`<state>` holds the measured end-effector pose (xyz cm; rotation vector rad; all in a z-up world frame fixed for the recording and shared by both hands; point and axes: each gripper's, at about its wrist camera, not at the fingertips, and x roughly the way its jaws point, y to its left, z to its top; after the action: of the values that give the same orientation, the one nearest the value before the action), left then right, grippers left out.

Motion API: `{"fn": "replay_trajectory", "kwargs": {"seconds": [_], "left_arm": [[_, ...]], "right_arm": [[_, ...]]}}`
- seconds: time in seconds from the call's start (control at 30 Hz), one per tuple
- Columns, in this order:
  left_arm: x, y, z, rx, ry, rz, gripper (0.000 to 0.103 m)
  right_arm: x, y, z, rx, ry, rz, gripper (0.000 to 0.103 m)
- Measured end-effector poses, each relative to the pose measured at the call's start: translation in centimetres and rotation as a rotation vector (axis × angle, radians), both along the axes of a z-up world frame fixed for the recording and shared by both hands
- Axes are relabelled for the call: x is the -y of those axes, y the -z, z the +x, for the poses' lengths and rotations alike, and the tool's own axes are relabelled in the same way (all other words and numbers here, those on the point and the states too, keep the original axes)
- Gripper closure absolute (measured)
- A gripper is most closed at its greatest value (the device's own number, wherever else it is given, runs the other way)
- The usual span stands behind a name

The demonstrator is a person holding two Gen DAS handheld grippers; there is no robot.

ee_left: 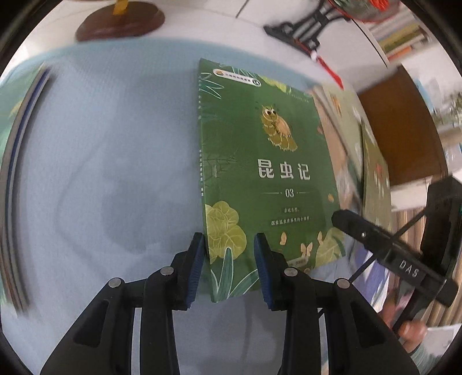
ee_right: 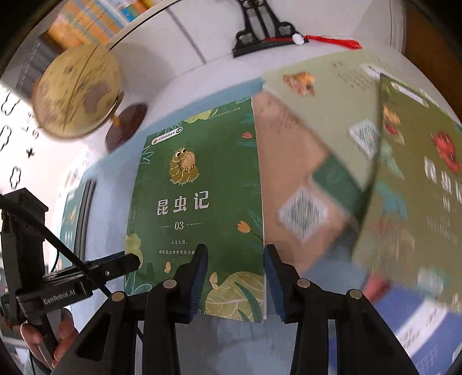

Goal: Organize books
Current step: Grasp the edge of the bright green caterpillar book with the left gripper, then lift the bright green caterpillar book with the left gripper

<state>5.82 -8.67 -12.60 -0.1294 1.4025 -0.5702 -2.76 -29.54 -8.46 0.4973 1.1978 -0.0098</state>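
Observation:
A green book marked 03 (ee_left: pixel 268 178) lies flat on the pale blue mat; it also shows in the right wrist view (ee_right: pixel 199 207). My left gripper (ee_left: pixel 229 261) is open, its fingers straddling the book's spine corner at the near edge. My right gripper (ee_right: pixel 235 277) is open, straddling the book's near right edge. More books of the same series (ee_right: pixel 375 173) lie jumbled and overlapping to the right, blurred. A stack of books (ee_left: pixel 17 178) sits at the far left of the mat.
A globe (ee_right: pixel 76 92) on a brown wooden base (ee_left: pixel 121 21) stands behind the mat on the left. A black ornament stand (ee_right: pixel 261 31) with a red tassel is at the back. Shelves of books (ee_left: pixel 401 37) line the wall.

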Motion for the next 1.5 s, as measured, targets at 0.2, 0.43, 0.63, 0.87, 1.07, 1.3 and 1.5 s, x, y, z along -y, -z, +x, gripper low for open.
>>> {"fn": "replay_trajectory", "kwargs": {"seconds": [0.2,0.43,0.63,0.87,1.07,1.3,1.5], "left_arm": [[-2.4,0.4,-5.5,-0.033,-0.016,-0.024,0.072],[-2.3,0.5,-9.1,-0.007,-0.022,-0.01,0.072],[-1.5,0.7,-10.4,0.027,-0.048,0.007,0.072],[-1.4,0.9,-11.3,0.047,-0.087,0.021,0.072],[-1.2,0.8,-11.3,0.057,-0.097,0.041,0.072],[-2.7,-0.6,-11.3,0.024,-0.137,-0.121,0.072],[-3.4,-3.5,-11.3,0.02,-0.107,-0.384,0.072]], "right_arm": [[-2.8,0.7,-6.0,-0.049,-0.058,-0.01,0.062],[-3.5,0.3,-9.7,-0.06,-0.105,-0.049,0.062],[-2.7,0.4,-10.8,-0.08,-0.113,-0.036,0.062],[-2.5,0.2,-11.8,-0.073,-0.127,-0.054,0.058],[-3.6,0.4,-11.8,-0.049,-0.178,-0.036,0.056],[-3.8,0.8,-11.9,-0.043,-0.183,-0.055,0.055],[-2.6,1.0,-12.6,-0.039,-0.151,0.009,0.055]]}}
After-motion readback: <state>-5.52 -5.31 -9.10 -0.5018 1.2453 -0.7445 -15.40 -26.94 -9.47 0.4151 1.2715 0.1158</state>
